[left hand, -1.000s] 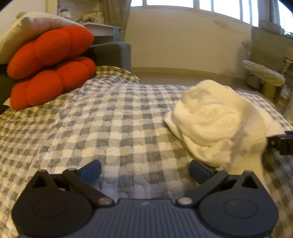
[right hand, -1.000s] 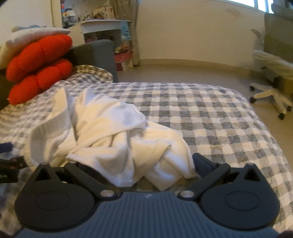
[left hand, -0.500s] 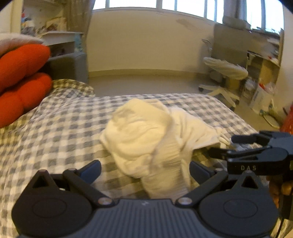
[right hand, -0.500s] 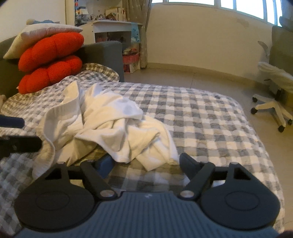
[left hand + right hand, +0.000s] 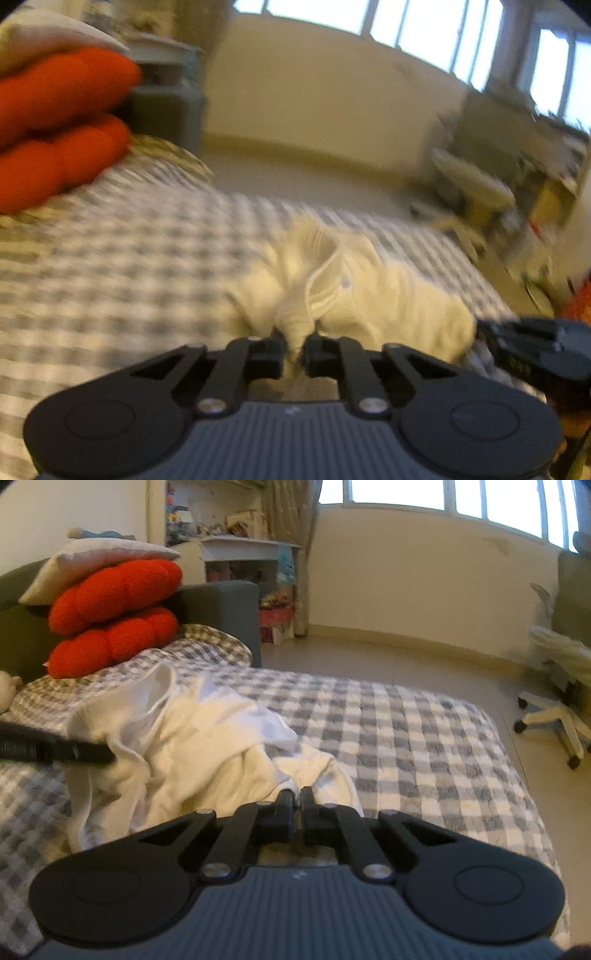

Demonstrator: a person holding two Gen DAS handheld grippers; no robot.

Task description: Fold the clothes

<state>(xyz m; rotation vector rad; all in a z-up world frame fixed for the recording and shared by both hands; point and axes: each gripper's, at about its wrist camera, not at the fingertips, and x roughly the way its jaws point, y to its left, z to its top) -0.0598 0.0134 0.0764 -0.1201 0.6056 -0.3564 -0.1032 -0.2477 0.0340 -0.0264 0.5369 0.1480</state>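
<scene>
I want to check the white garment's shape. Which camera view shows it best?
The right wrist view: the white garment is sharp there, crumpled on the checked bedcover. The left wrist view shows it blurred by motion.

The white garment (image 5: pixel 192 746) is soft, matt cloth, creased and rumpled, with a ribbed band (image 5: pixel 325 280) along one edge, and it lies on a quilted checked bedcover (image 5: pixel 406 738) of matt, puckered fabric. Both the left gripper (image 5: pixel 294 349) and the right gripper (image 5: pixel 297 805) look like matt black plastic with a ridged grey body and small shiny metal pivot pins (image 5: pixel 373 870). The red cushions (image 5: pixel 114 620) have a fuzzy, nubbly pile, and the floor (image 5: pixel 406 664) looks smooth with a faint sheen.
</scene>
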